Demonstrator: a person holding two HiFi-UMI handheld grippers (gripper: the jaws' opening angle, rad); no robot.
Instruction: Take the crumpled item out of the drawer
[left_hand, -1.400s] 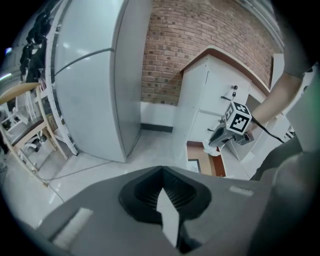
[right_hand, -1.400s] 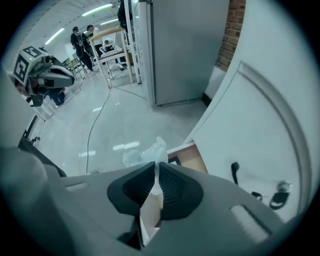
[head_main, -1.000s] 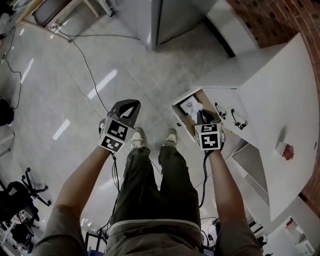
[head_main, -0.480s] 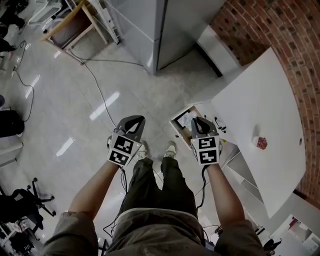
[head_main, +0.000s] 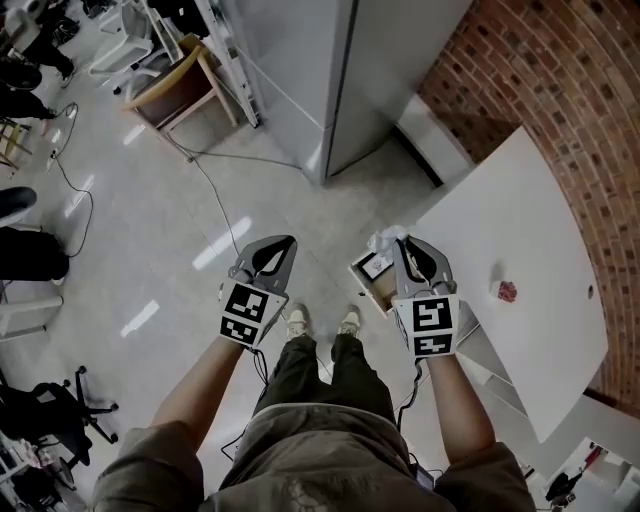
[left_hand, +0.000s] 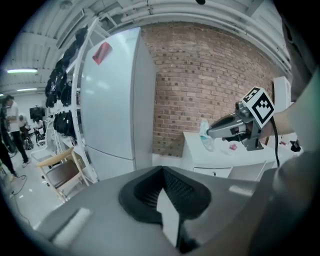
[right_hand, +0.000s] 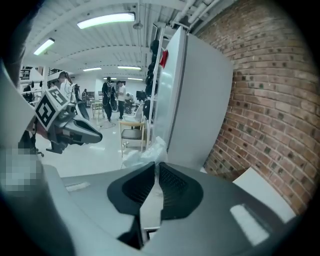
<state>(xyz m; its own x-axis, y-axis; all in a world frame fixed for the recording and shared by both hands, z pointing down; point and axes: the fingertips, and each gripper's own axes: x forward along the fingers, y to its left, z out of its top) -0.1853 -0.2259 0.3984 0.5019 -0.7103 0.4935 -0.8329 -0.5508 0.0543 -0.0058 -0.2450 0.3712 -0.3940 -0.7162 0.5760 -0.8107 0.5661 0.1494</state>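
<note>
**Crumpled wad pinched in right gripper by the open drawer**

Head view: the right gripper (head_main: 404, 245) holds the crumpled item (head_main: 384, 240), a pale, wrinkled wad, at its tips. The wad shows just at the far rim of the open drawer (head_main: 368, 287), a shallow box with pale wooden sides set in a smooth white table (head_main: 520, 230). A small red object (head_main: 507, 291) lies on the tabletop. The left gripper (head_main: 268, 260) hangs over the glossy grey floor (head_main: 150, 230), well apart from the drawer.

Left gripper view: its ribbed black jaws are pressed together with nothing between them. Across the frame, the right gripper (left_hand: 227, 129) carries the wad (left_hand: 205, 138), thin and whitish with a bluish tint, in front of a rough brick wall (left_hand: 200, 75) and beside a tall grey cabinet (left_hand: 112, 100).

Right gripper view: the jaws pinch the item (right_hand: 145, 152), which fans out past the tips as translucent, film-like folds.
</note>
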